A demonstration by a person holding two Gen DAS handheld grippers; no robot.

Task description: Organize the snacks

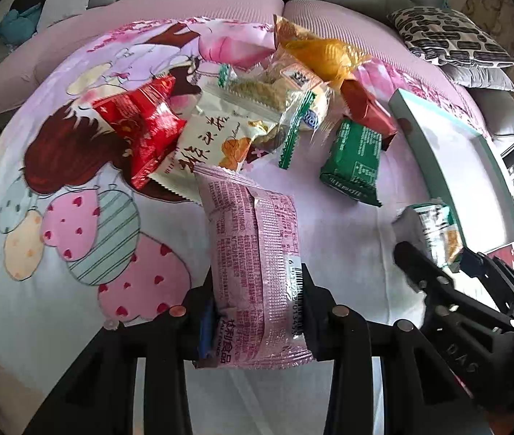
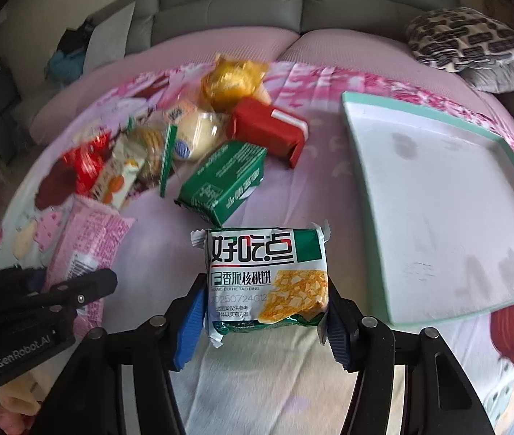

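Note:
My left gripper (image 1: 257, 304) is shut on a pink snack packet (image 1: 253, 268), held above the printed cloth; it also shows in the right wrist view (image 2: 83, 250). My right gripper (image 2: 264, 304) is shut on a white-and-green walnut cookie packet (image 2: 266, 279), seen in the left wrist view (image 1: 434, 235) beside the tray. A white tray with a teal rim (image 2: 438, 195) lies to the right, nothing in it. A pile of snacks lies beyond: a green packet (image 2: 220, 181), a red box (image 2: 268, 130), a yellow packet (image 2: 231, 83), a red packet (image 1: 141, 127).
A grey sofa back (image 2: 293, 3) and a pink cushion top run behind the cloth. Patterned pillows (image 2: 467, 40) sit at the far right. The left gripper's body (image 2: 32, 297) is at the left of the right wrist view.

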